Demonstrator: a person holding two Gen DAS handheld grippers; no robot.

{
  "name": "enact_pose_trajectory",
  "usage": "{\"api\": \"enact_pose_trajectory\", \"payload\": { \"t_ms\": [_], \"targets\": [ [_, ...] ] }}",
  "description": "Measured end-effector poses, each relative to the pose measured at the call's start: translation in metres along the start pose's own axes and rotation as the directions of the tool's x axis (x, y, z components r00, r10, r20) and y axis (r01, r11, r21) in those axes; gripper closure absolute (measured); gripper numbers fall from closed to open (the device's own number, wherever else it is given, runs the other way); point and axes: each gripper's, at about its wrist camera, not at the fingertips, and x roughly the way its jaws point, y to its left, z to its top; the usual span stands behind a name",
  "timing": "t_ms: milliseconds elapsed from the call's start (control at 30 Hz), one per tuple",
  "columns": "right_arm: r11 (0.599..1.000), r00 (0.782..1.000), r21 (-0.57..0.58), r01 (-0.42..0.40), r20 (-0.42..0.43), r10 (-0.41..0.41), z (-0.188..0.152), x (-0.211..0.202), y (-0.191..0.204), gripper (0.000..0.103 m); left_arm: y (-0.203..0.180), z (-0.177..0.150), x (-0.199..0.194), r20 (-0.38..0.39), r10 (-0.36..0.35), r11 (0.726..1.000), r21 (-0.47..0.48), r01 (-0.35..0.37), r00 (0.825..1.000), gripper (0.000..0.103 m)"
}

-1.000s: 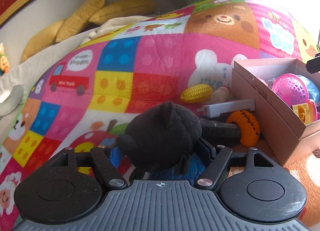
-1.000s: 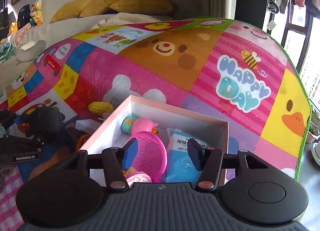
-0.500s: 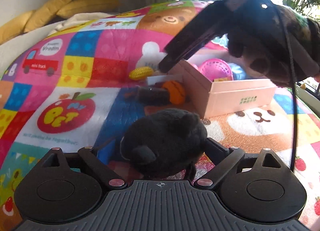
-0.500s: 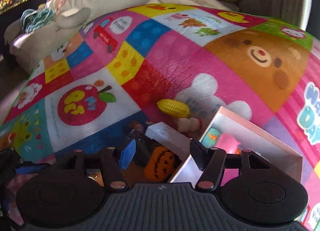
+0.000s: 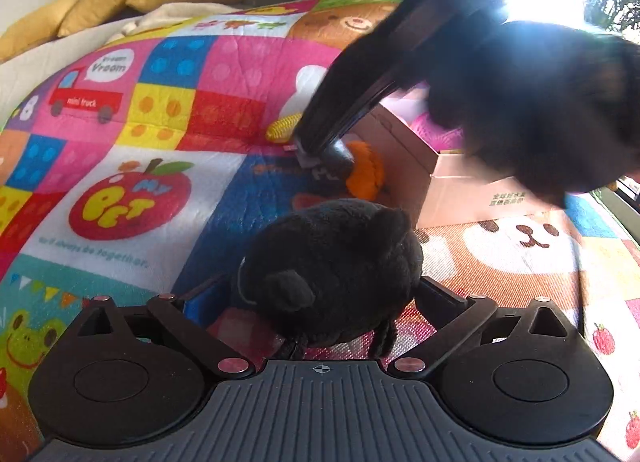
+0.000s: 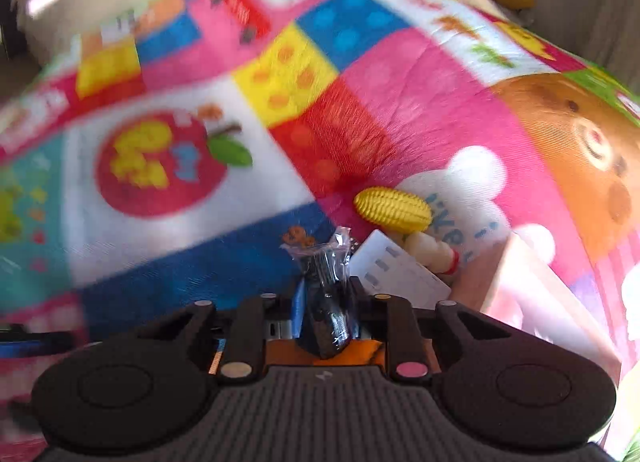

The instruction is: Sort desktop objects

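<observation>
Left gripper (image 5: 320, 298): jaws just spread wide; black plush toy (image 5: 332, 270) loose between them.
Right gripper (image 6: 326, 298): just closing, pinching dark plastic-wrapped packet (image 6: 326, 294); yellow toy corn (image 6: 392, 204) at one o'clock.

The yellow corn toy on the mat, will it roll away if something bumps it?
Probably a little. The yellow corn toy is rounded and lies on its side, so a sideways nudge could roll it. Its ridged skin and the soft mat should slow it quickly. It looks like light, hollow plastic, so likely easy to lift.
</observation>
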Motion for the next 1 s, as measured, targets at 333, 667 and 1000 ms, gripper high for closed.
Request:
{"api": "enact_pose_trajectory", "payload": {
  "t_ms": [333, 667, 1000],
  "targets": [
    [0.95, 0.976, 0.259, -0.173, 0.173, 0.131, -0.111, -0.138, -0.063, 0.086, -0.019, 0.008, 0.005, 0.019, 0.057, 0.998, 0.019, -0.057, 0.998, 0.001],
    [0.795, 0.975, 0.57, -0.209, 0.182, 0.125, -0.241, -0.127, -0.096, 0.086, -0.035, 0.017, 0.022, 0.008, 0.145, 0.989, 0.018, -0.145, 0.989, 0.001],
    [0.806, 0.987, 0.591, -0.026, 0.141, -0.072, -0.267, -0.113, -0.096, 0.028, -0.044, 0.017, 0.022, 0.035, 0.177, 0.983, 0.048, -0.179, 0.984, 0.013]
  ]
}}
